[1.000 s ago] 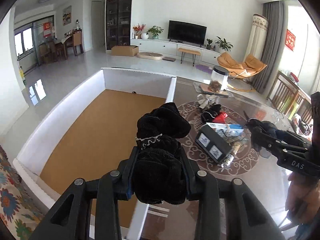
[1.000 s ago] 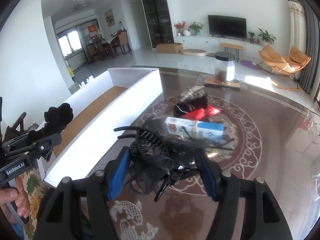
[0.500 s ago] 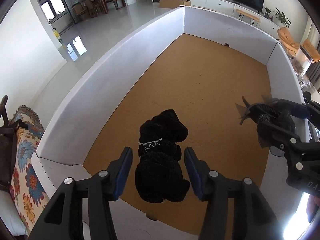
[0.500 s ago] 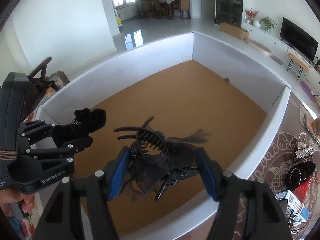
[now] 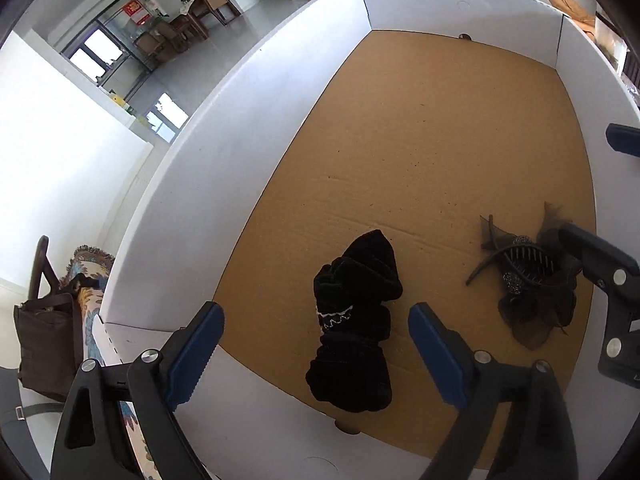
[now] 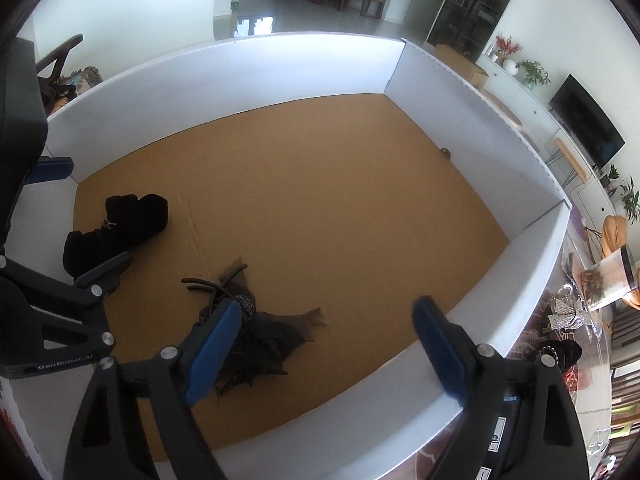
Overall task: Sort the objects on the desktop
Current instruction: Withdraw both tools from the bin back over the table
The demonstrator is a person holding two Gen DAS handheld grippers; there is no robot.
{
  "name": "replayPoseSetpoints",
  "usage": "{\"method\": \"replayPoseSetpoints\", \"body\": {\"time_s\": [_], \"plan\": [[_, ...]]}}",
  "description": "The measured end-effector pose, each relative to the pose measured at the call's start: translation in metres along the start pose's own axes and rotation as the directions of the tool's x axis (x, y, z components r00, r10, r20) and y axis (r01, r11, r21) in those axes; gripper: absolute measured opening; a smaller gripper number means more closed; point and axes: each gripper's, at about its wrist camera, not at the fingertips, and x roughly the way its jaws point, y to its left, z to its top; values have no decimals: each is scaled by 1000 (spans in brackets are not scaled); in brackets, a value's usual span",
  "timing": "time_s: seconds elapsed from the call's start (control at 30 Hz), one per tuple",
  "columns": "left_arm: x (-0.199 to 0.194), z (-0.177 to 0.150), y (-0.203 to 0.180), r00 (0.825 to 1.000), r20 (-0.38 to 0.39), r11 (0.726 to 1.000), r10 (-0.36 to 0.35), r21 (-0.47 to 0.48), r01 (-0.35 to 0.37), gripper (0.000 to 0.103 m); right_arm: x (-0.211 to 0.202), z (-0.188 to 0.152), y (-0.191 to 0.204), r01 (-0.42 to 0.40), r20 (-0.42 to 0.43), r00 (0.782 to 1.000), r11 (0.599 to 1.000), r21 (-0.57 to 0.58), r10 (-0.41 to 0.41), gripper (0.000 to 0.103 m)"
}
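A black velvet scrunchie (image 5: 356, 320) lies on the brown floor of a white-walled box (image 5: 240, 128), between the open fingers of my left gripper (image 5: 316, 344). It also shows in the right wrist view (image 6: 120, 224). A black hair claw with dark gauze bow (image 5: 528, 284) lies to its right on the box floor. In the right wrist view the hair claw (image 6: 256, 332) lies just past the left finger of my open right gripper (image 6: 328, 344). Both grippers hang above the box and hold nothing.
The box wall (image 6: 480, 312) separates the box from the patterned table (image 6: 560, 364) at the right, where a clear jar (image 6: 612, 280), a silver item and black items stand. A brown bag (image 5: 44, 344) on a chair is at the left.
Both grippers opened wide and let go. The scrunchie and the hair claw dropped onto the box floor. Both grippers moved lower over the box.
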Motion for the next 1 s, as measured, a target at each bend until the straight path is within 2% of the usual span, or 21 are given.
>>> {"method": "replayPoseSetpoints", "body": {"time_s": [0.1,0.13,0.2,0.27,0.33,0.37,0.4,0.47,0.5,0.57,0.63,0.7,0.77,0.87,1.0], "plan": [[-3,0,0,999,36,1000,24,3,-24,94,-5,-6,-4,3,34,999,1000,12,-4,87],[-6,-1,1,998,56,999,41,-1,-41,94,-11,-10,-8,-10,66,998,999,34,7,86],[-24,-8,4,989,145,999,42,-38,-37,94,-36,-20,-21,-9,171,985,996,91,-6,87],[-52,-18,4,969,247,998,8,-68,10,94,-66,-39,-38,-18,265,964,986,164,-27,90],[-86,-32,-5,948,315,996,-47,-57,69,94,-94,-69,-58,-36,318,947,972,231,-40,102],[-102,-38,-13,934,347,993,-89,-40,110,94,-107,-83,-70,-40,338,940,962,269,-55,102],[-117,-44,-23,917,376,988,-134,-16,152,94,-119,-105,-81,-42,348,935,951,307,-71,103],[-151,-56,-53,885,411,974,-220,52,219,101,-134,-149,-109,-9,333,934,924,382,-129,103],[-163,-62,-69,870,420,966,-257,88,243,103,-137,-173,-123,32,300,939,907,420,-171,103],[-186,-67,-118,854,400,943,-332,159,292,103,-141,-222,-141,125,192,950,864,487,-246,103],[-192,-76,-159,854,328,913,-403,205,352,103,-131,-275,-165,182,69,963,820,543,-260,103],[-180,-82,-197,857,251,888,-451,227,401,103,-119,-319,-182,212,-14,968,786,581,-252,103],[-163,-91,-233,876,211,891,-434,244,382,103,-115,-352,-187,243,-70,965,761,601,-253,103],[-129,-98,-272,907,178,908,-383,254,333,103,-110,-381,-191,249,-89,964,737,628,-250,103],[-110,-89,-292,913,138,910,-383,226,348,103,-108,-391,-191,248,-74,962,732,635,-262,103]]}}
